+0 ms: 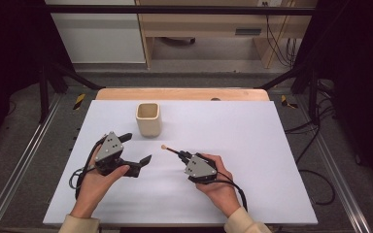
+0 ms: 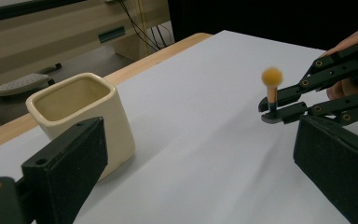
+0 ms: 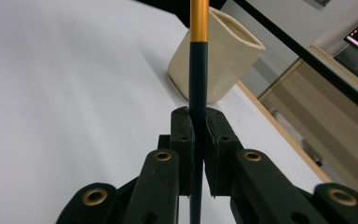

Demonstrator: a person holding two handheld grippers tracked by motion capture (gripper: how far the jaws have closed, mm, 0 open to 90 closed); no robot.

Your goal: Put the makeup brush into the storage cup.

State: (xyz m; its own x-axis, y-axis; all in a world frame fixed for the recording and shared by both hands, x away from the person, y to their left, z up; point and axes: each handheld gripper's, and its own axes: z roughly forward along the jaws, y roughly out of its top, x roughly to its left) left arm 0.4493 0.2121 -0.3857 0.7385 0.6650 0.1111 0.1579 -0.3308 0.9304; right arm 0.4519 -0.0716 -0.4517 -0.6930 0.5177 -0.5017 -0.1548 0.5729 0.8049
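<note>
A cream square cup (image 1: 149, 119) stands upright on the white table sheet (image 1: 252, 145), toward the back left. My right gripper (image 1: 180, 155) is shut on a thin stick (image 1: 170, 149) with a dark shaft, an orange band and a round yellowish tip. The stick points up and toward the cup (image 3: 228, 56), held just above the sheet. In the right gripper view the pads (image 3: 182, 135) clamp the dark shaft (image 3: 198, 70). My left gripper (image 1: 137, 148) is open and empty, right of and in front of the cup (image 2: 81, 112). From it I see the stick tip (image 2: 271, 77) in the right gripper (image 2: 272, 109).
The sheet covers a wooden tabletop whose far edge (image 1: 179, 93) shows behind the cup. Black frame bars and cables (image 1: 315, 126) flank the table. White sheet stretches to the right of both hands.
</note>
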